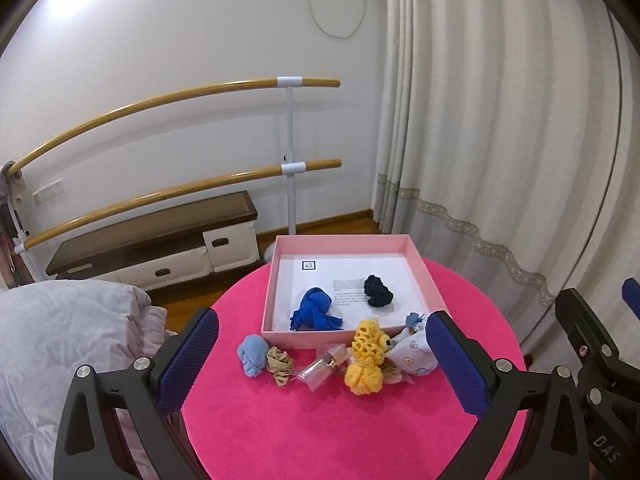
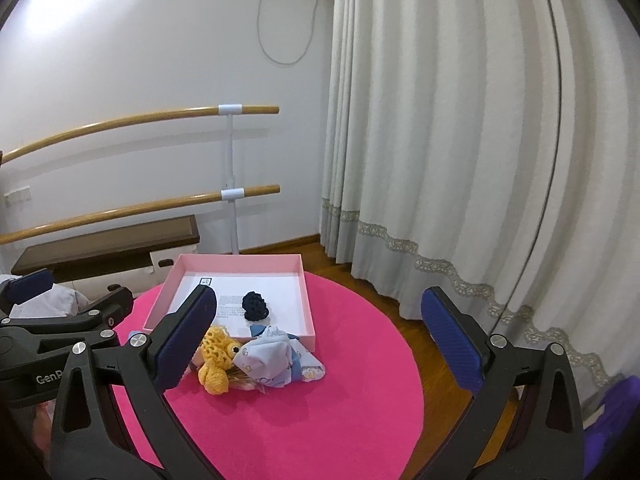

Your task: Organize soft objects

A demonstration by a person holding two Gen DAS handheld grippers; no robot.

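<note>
A shallow pink box sits at the far side of a round pink table. Inside it, on a white printed sheet, lie two soft items: a blue knit at the near left and a black knit to its right, apart from each other.

Still outside, just before the box's near wall, runs a row of loose things: a pale blue knit, a tan scrunchie touching it, a small clear packet, a yellow crochet toy, and a printed white cloth bunched against the toy.

By this count, two items are stowed and roughly five remain.

The left gripper hovers above the row, jaws spread wide, holding nothing. The right gripper hangs beside it, jaws likewise spread and empty.

Beyond stand a curtain and a bench.
</note>
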